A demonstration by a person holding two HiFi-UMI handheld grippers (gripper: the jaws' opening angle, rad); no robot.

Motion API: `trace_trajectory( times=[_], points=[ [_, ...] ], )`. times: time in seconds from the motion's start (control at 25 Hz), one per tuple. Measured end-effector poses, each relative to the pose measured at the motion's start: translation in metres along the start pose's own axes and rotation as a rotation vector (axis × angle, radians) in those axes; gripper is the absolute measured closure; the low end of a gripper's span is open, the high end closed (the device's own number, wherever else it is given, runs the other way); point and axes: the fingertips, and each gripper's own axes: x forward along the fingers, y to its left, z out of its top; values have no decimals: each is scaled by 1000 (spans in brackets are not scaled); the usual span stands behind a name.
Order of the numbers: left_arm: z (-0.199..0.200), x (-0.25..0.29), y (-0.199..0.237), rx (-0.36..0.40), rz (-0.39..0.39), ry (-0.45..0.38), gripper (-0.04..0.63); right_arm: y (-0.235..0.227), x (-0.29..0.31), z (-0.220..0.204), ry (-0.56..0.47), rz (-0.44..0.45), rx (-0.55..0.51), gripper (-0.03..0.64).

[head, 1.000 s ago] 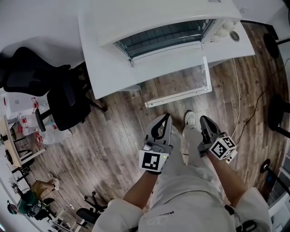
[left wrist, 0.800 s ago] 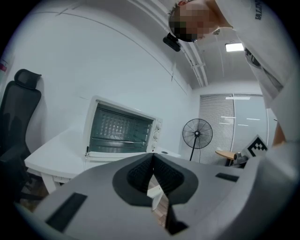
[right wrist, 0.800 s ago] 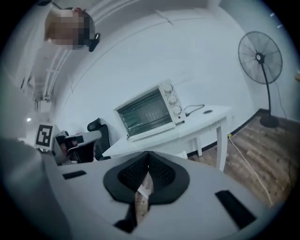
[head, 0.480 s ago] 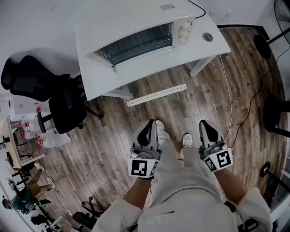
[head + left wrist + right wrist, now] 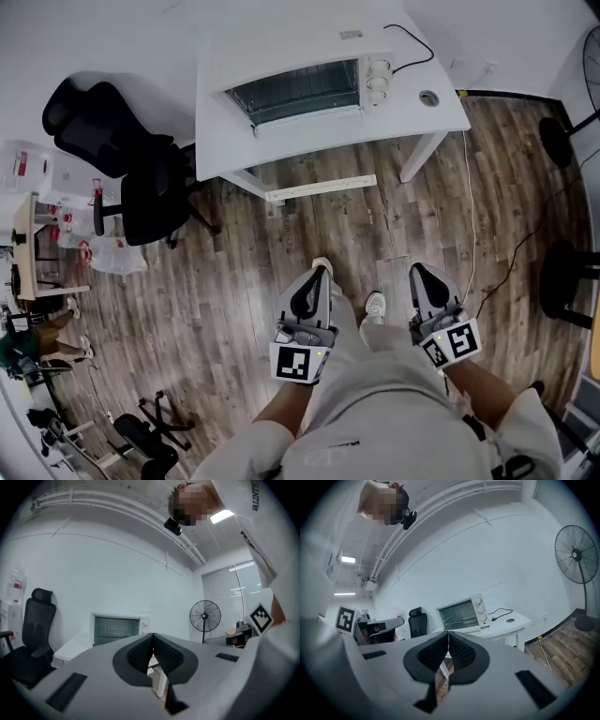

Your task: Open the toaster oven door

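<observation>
Left gripper view shows the left hand-held gripper (image 5: 152,637) with its jaws pressed together on nothing, and the right gripper view shows the right hand-held gripper (image 5: 448,633) likewise closed and empty. Both hang at the person's waist over the wooden floor (image 5: 234,281), well apart from the white bench (image 5: 422,112). On that bench stands the toaster oven (image 5: 281,47), its glass door (image 5: 298,91) facing the person, three knobs (image 5: 378,80) at its right and a black cord (image 5: 412,47) running off behind. The door looks shut, though from this far I cannot pick out its handle. It is probably a light, stiff panel hinged along the bottom, with smooth, breakable glass, so the hold belongs on the handle bar near the top edge, not on the pane. The oven itself seems light enough to slide if pulled hard; a steadying push on its top may help.
</observation>
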Motion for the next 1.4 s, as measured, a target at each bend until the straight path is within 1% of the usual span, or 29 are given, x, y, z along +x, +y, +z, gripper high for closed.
trace_trajectory(
  times=[0.08,0.36,0.64,0.72,0.84,1.04,1.2,1.4],
  points=[
    [2,-11,-6,11,15,5,589,5,-7,2,-4,19,-5,600],
    [7,-38,-8,3,72,-23,589,19,-22,8,-25,42,14,600],
    [22,-67,2,6,82,-46,589,42,-28,14,-40,43,3,600],
    [31,-79,4,5,73,-61,589,57,-32,20,-56,42,-4,600],
    [43,-97,6,17,39,-79,589,80,-38,26,-76,35,-3,600],
    [59,-136,15,18,-16,-113,589,119,-58,23,-82,-6,17,600],
    [62,-163,24,-1,-58,-124,589,143,-76,24,-118,-64,3,600],
    [53,-196,27,4,-98,-117,589,165,-96,21,-139,-105,-23,600]
  ],
)
